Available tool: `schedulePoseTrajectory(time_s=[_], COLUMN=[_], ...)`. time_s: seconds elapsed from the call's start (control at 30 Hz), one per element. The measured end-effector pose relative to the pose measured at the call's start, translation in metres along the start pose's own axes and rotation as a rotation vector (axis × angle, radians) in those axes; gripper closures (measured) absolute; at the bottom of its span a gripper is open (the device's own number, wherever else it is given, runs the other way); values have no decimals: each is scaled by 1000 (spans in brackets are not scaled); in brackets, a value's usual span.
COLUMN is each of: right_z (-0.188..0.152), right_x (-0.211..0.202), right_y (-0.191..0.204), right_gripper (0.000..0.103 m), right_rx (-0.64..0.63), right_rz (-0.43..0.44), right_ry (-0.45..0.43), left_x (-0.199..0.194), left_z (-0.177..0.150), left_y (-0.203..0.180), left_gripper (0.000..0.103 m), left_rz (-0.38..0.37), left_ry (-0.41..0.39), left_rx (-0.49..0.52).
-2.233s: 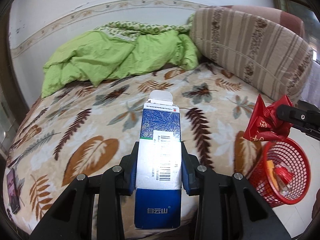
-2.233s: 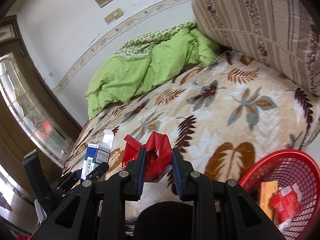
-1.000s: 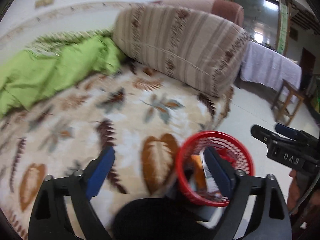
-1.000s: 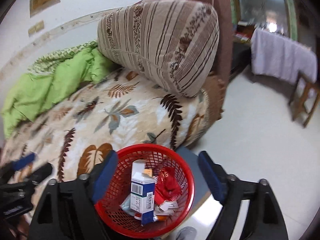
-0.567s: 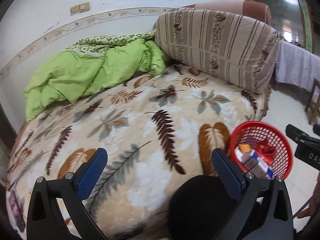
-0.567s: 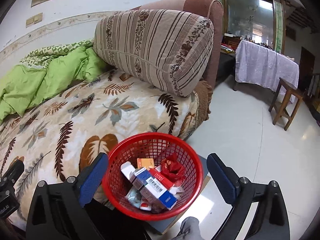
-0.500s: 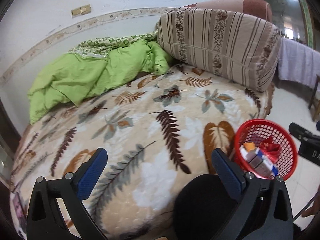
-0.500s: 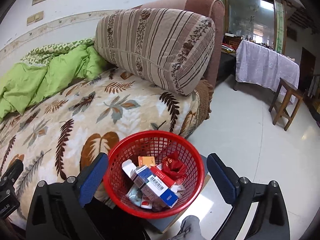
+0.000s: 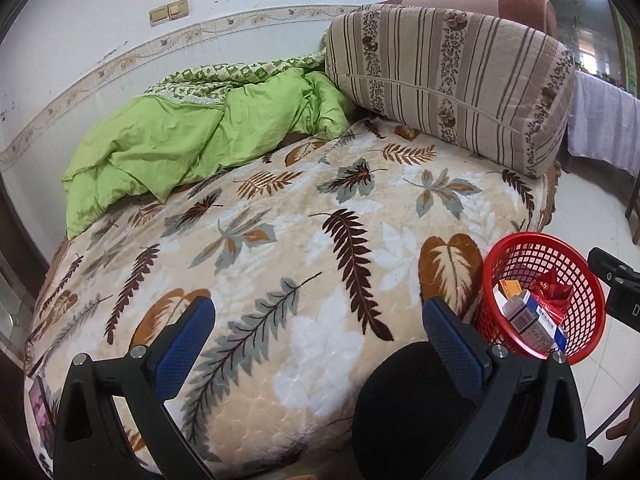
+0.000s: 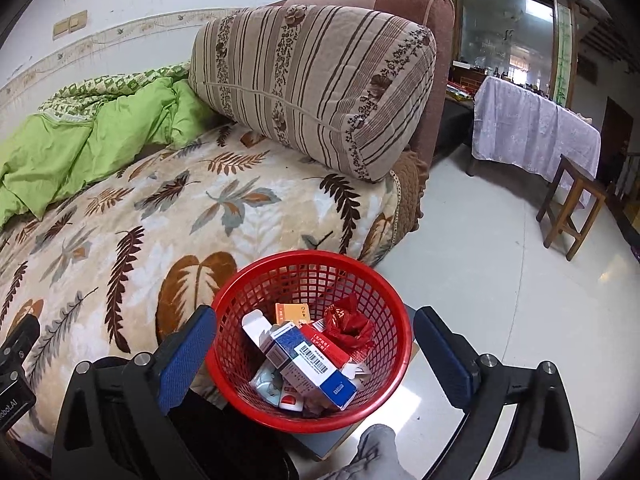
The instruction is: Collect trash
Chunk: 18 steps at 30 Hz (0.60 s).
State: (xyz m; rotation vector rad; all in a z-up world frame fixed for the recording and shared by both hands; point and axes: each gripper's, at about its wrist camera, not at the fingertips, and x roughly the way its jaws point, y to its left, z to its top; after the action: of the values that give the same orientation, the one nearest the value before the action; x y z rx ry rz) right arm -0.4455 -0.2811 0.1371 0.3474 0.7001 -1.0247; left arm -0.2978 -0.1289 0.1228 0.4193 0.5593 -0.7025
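1. The trash sits in the red basket, which stands on a grey board on the floor, just beside the bed's near right corner. On top lies a blue-and-white carton with a barcode; beside it are a red carton, a crumpled red wrapper and an orange box.
2. Handling, as a judgement: the cartons look like thin, empty card, so light and easily crushed; best pinched across the narrow sides near the middle. The wrapper is soft, crinkly foil, likely slippery; take it by a bunched fold.
3. The basket is open mesh plastic, light and a little springy. Its rim is the place to grip if it must be carried, and it would tip easily.
4. The right gripper hangs over the basket, jaws spread wide to either side of it, holding nothing.
5. The left gripper is over the bed's near edge, jaws likewise wide apart and empty, with the basket off to its right.
6. The bed wears a leaf-print blanket; no loose trash shows on the part in view. A dark flat object at its near left edge is too cut off to name.
7. A green quilt is heaped along the far edge and a striped bolster lies at the far right corner.
8. The collecting looks finished or nearly so.
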Motion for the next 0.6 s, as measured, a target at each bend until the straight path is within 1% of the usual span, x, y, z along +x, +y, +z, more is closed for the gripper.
schedulePoseTrajectory(time_s=[0.13, 0.6], right_z=[-1, -3], right_x=[0, -2], right_y=[0, 2], right_gripper=[4, 4], right_rx=[1, -8], right_rz=[-1, 1], right_ry=[6, 5], left_x=[1, -1], left_z=[-1, -2], left_y=[0, -1], left_gripper=[0, 0], left_rz=[-20, -17], left_ry=[13, 7], left_rx=[-11, -9])
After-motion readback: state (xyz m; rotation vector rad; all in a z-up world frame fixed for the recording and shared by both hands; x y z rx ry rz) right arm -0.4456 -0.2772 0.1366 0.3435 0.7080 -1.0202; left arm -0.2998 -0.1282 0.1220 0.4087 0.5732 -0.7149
